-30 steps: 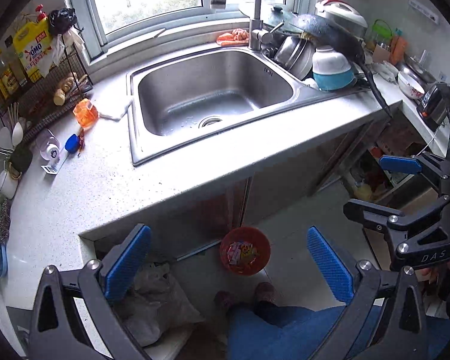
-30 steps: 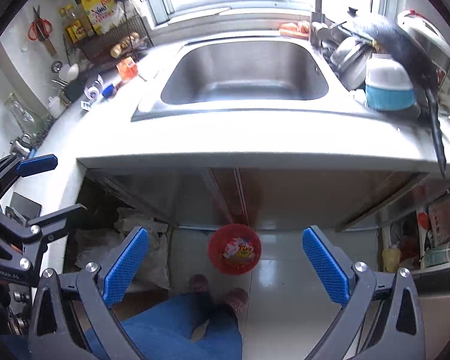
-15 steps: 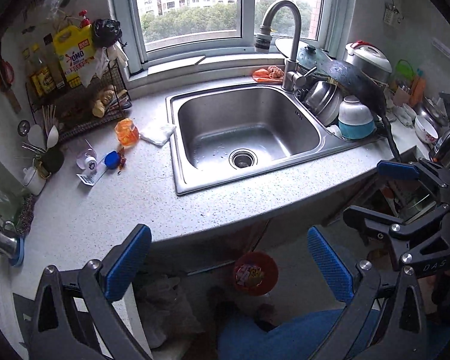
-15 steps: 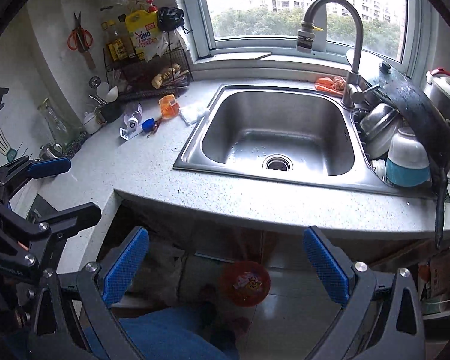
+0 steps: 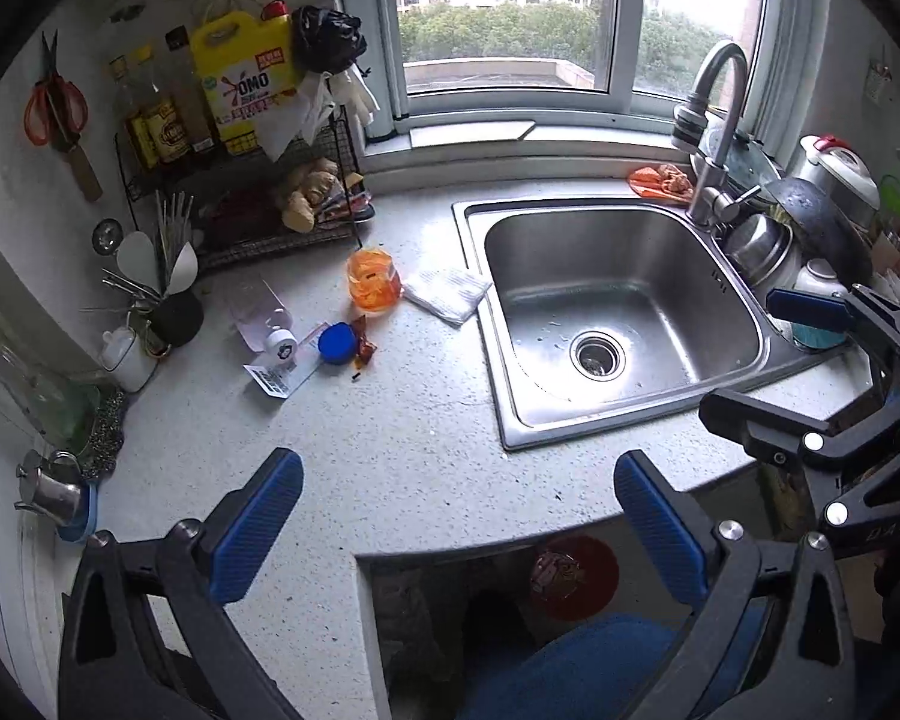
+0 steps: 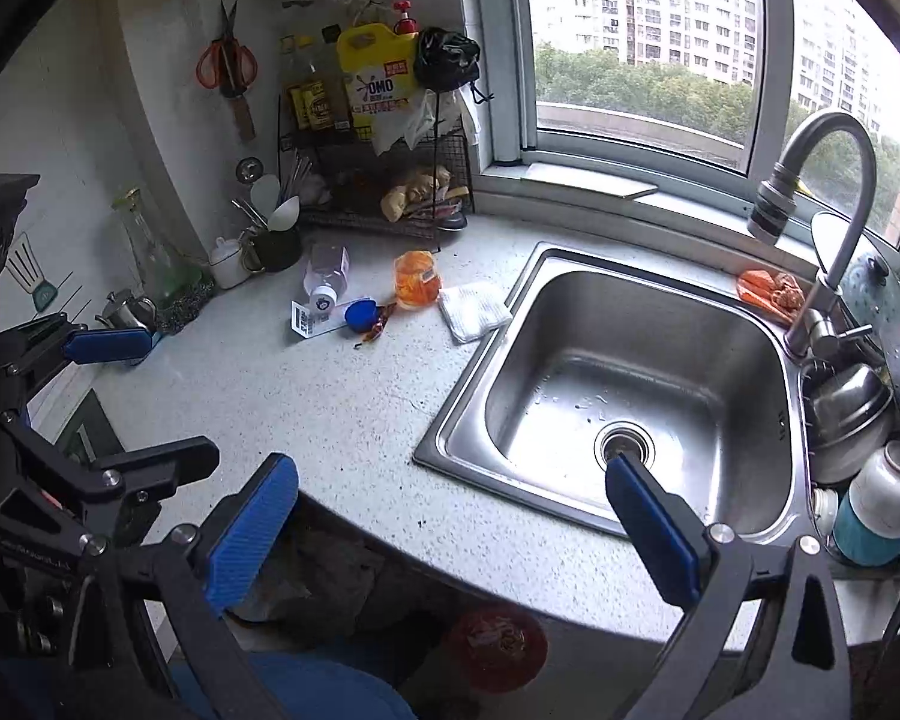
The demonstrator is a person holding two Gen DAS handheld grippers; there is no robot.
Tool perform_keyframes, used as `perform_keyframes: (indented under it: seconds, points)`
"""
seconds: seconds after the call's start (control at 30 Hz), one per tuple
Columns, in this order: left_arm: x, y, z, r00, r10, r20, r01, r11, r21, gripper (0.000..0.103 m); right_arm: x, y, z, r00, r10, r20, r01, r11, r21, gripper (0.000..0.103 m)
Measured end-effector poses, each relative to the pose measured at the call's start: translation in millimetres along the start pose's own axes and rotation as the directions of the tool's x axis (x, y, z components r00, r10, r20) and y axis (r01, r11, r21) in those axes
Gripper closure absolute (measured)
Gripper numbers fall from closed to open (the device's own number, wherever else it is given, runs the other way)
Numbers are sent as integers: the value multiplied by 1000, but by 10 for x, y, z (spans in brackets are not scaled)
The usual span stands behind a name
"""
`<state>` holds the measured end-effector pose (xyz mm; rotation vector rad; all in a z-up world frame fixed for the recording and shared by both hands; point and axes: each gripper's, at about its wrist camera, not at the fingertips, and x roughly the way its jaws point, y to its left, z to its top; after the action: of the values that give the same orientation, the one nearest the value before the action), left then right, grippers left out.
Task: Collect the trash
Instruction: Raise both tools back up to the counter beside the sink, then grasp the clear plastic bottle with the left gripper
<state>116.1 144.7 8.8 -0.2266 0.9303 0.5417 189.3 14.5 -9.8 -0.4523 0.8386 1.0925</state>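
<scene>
Grey speckled surface (image 5: 390,432) lies free under my left gripper (image 5: 459,531), jaws wide and holding nothing; the trash cluster (image 5: 330,348) sits far ahead, left of the sink (image 5: 618,324). From the right wrist, my right gripper (image 6: 450,531), also wide, hangs over the surface edge, the red bin (image 6: 498,648) on the floor below.

The speckled grey stone bench (image 5: 390,450) lies bare between the near edge and the litter at eleven o'clock. There an orange plastic cup (image 5: 373,281), a folded white cloth (image 5: 447,294), a blue round cap (image 5: 337,343) and a toppled clear bottle (image 5: 261,312) sit close together. Behind them a black wire rack (image 5: 270,204) blocks the wall. The steel sink basin (image 5: 615,306) at one o'clock stands open.
</scene>
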Motion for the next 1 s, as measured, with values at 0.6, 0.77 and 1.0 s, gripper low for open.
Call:
perform_keyframes:
  seconds: [0.6,0.77,1.0]
  points:
    - [1044,1598,881,996,59,-69,-70,984,-164,0,1392,399,1203,996,42,-79,-49,995,-89,1]
    - [1487,1897,1023,989,62,-132,-88,976,-201,0,1774,346,1447,991,38,-131,-50,995,-87,1]
    - [2154,2234,1092,968,64,-244,-128,957,-260,0,2331,219,1591,975,37,-221,-53,996,-68,1]
